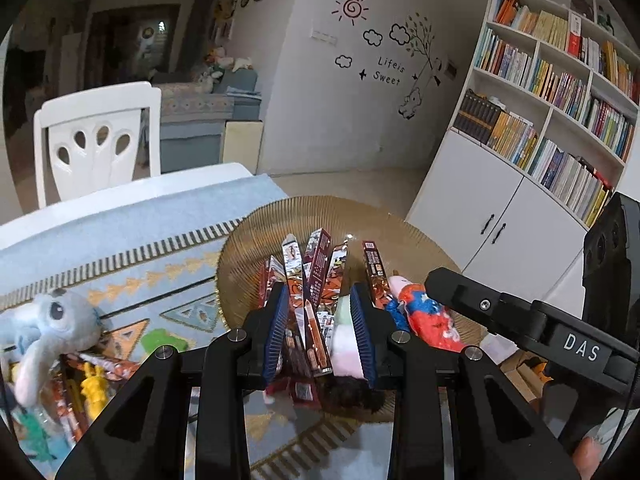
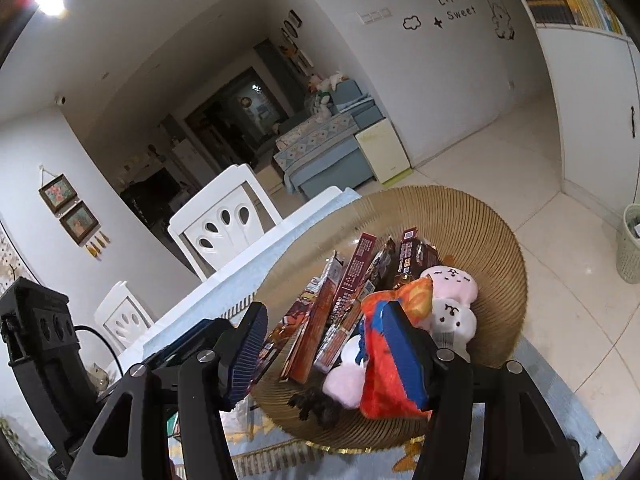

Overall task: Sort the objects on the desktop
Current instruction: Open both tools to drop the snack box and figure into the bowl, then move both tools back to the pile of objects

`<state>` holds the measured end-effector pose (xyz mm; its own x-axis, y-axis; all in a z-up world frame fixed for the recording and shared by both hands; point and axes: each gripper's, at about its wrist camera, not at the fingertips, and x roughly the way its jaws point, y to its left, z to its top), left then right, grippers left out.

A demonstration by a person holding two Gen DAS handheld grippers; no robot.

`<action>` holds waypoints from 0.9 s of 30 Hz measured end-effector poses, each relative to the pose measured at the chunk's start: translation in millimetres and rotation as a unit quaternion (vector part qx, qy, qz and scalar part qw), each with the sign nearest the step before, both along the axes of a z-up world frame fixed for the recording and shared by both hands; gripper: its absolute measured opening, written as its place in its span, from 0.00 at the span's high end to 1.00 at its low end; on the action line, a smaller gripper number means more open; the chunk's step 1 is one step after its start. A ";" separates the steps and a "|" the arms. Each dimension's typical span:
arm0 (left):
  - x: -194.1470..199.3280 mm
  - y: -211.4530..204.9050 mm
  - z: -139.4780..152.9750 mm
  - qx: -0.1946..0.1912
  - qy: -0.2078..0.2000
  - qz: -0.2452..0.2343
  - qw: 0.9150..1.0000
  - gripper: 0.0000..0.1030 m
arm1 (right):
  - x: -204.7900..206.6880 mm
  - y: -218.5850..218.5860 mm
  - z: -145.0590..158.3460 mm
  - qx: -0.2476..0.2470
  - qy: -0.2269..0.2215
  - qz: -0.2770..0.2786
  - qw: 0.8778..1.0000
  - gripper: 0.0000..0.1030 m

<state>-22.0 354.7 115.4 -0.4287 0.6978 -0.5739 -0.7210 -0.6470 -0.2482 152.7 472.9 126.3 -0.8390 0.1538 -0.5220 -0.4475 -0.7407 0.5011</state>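
Both tongs over the gold wire basket [image 2: 496,240]: left tongs [image 1: 320,332] narrow around upright card packs [image 1: 310,280], right tongs [image 2: 324,348] wide beside the red-blue plush [image 2: 384,380]; withdraw clear before lifting.

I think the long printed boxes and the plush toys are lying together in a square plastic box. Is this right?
Not quite. They lie together in a round, ribbed golden bowl, not a square plastic box. The right wrist view shows the boxes and plush toys inside it.
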 end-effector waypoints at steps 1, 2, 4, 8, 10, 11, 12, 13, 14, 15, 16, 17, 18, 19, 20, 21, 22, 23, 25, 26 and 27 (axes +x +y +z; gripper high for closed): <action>2.2 -3.7 2.2 0.000 0.003 0.003 1.000 0.72 | 1.9 -2.8 2.6 -0.001 0.003 0.002 1.000 0.43; 5.4 -8.2 4.8 -0.001 0.008 0.007 1.000 0.72 | 3.0 -5.5 5.7 -0.003 0.007 0.004 1.000 0.43; 11.3 -17.2 9.5 -0.003 0.016 0.010 1.000 0.72 | 7.7 -12.7 11.5 -0.005 0.014 0.008 1.000 0.43; 23.4 -38.1 19.1 -0.017 0.037 0.023 0.999 0.72 | 12.2 -32.0 23.2 -0.002 0.019 0.023 1.000 0.42; 28.8 -48.5 22.8 -0.022 0.046 0.028 0.998 0.72 | 11.7 -45.4 29.7 0.003 0.018 0.036 0.999 0.42; 32.0 -54.8 25.4 -0.025 0.052 0.031 0.998 0.72 | 11.5 -52.4 32.7 0.008 0.016 0.043 0.999 0.42; 34.9 -62.6 27.9 -0.030 0.057 0.033 0.997 0.72 | 10.5 -62.6 37.0 0.016 0.015 0.052 0.998 0.42; 37.2 -72.9 30.2 -0.036 0.065 0.037 0.997 0.72 | 8.5 -69.6 39.5 0.021 0.014 0.058 0.998 0.42; 38.3 -82.2 31.9 -0.042 0.071 0.042 0.996 0.70 | 6.8 -78.2 42.5 0.026 0.013 0.066 0.997 0.42; 39.1 -91.2 33.3 -0.045 0.077 0.048 0.995 0.69 | 4.5 -87.2 45.6 0.032 0.013 0.072 0.997 0.42; 39.6 -101.4 34.8 -0.048 0.084 0.056 0.994 0.69 | 0.5 -98.5 48.6 0.038 0.011 0.080 0.996 0.42; 38.8 -117.1 36.2 -0.050 0.090 0.070 0.992 0.69 | -3.3 -106.1 50.3 0.042 0.008 0.086 0.995 0.42; 36.4 -129.9 36.6 -0.049 0.090 0.080 0.991 0.69 | -8.5 -114.9 51.1 0.045 0.006 0.094 0.995 0.42; 33.7 -141.8 36.4 -0.045 0.089 0.089 0.991 0.69 | -14.3 -125.1 51.0 0.048 0.003 0.106 0.993 0.42; 29.4 -160.8 35.8 -0.039 0.088 0.105 0.990 0.69 | -19.7 -134.5 49.7 0.049 0.001 0.118 0.992 0.42; 26.0 -172.1 35.2 -0.037 0.087 0.115 0.989 0.69 | -26.5 -144.9 47.5 0.050 -0.002 0.130 0.990 0.42; 21.4 -188.1 33.0 -0.037 0.084 0.128 0.988 0.69 | -31.0 -151.5 44.5 0.051 -0.006 0.137 0.989 0.42; 18.1 -200.1 31.2 -0.039 0.079 0.138 0.987 0.69 | -38.1 -159.6 39.5 0.050 -0.012 0.145 0.988 0.42; 10.2 -221.4 24.8 -0.040 0.067 0.156 0.985 0.69 | -51.6 -172.3 25.2 0.045 -0.028 0.160 0.986 0.42; 5.3 -236.4 17.9 -0.040 0.056 0.168 0.983 0.69 | -57.3 -177.6 18.1 0.041 -0.035 0.167 0.984 0.42; 2.6 -245.8 12.0 -0.041 0.049 0.173 0.983 0.69 | -65.2 -186.2 7.7 0.038 -0.046 0.178 0.982 0.42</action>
<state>-19.4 109.0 127.5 -0.6880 0.4527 -0.5672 -0.4713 -0.8731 -0.1252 87.5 286.7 134.0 -0.7960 -0.1004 -0.5969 -0.1937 -0.8920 0.4084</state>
